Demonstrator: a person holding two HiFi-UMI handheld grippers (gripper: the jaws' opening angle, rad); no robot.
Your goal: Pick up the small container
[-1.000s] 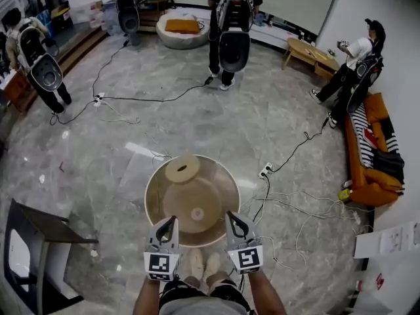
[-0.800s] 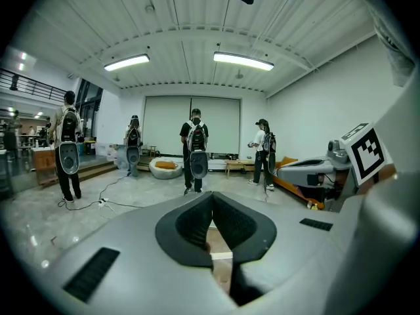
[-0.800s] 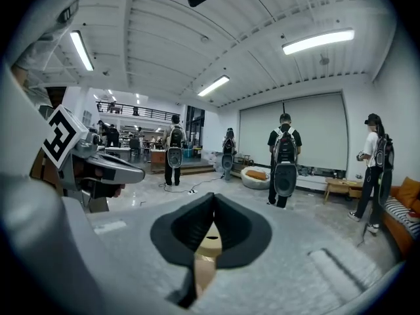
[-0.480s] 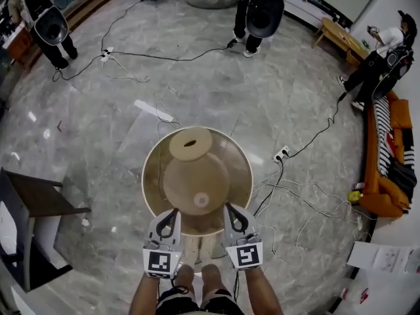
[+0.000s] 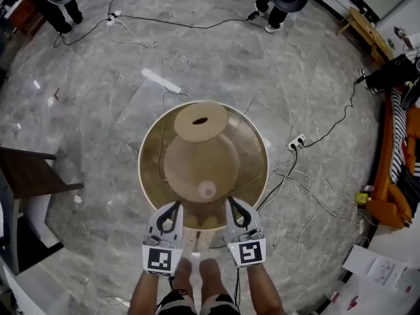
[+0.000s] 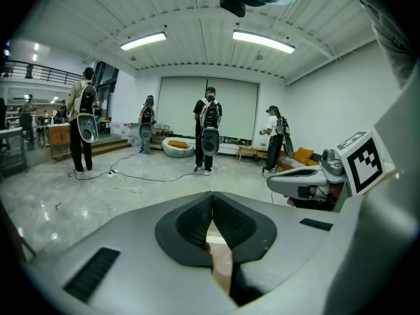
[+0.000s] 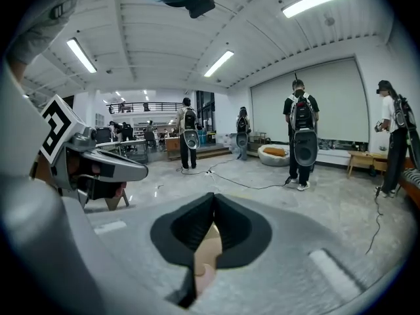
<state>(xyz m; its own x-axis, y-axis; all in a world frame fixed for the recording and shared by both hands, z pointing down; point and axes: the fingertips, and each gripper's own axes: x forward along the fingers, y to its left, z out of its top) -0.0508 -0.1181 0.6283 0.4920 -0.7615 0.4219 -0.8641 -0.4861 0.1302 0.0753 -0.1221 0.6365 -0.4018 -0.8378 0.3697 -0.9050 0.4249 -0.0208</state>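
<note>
Judging by the head view, the pickup is not yet begun: the small container (image 5: pixel 207 189) is seen on the round table (image 5: pixel 149 143), just ahead of the left gripper (image 5: pixel 174 209) and right gripper (image 5: pixel 231 205), both pressed together on nothing.

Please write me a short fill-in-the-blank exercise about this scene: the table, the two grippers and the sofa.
1. The small container sits on a ____ glass table.
2. The fingers of the left gripper and the right gripper are ____, not open.
3. The sofa at the right edge of the head view is ____ in colour.
Missing words: round; shut; orange.
</note>
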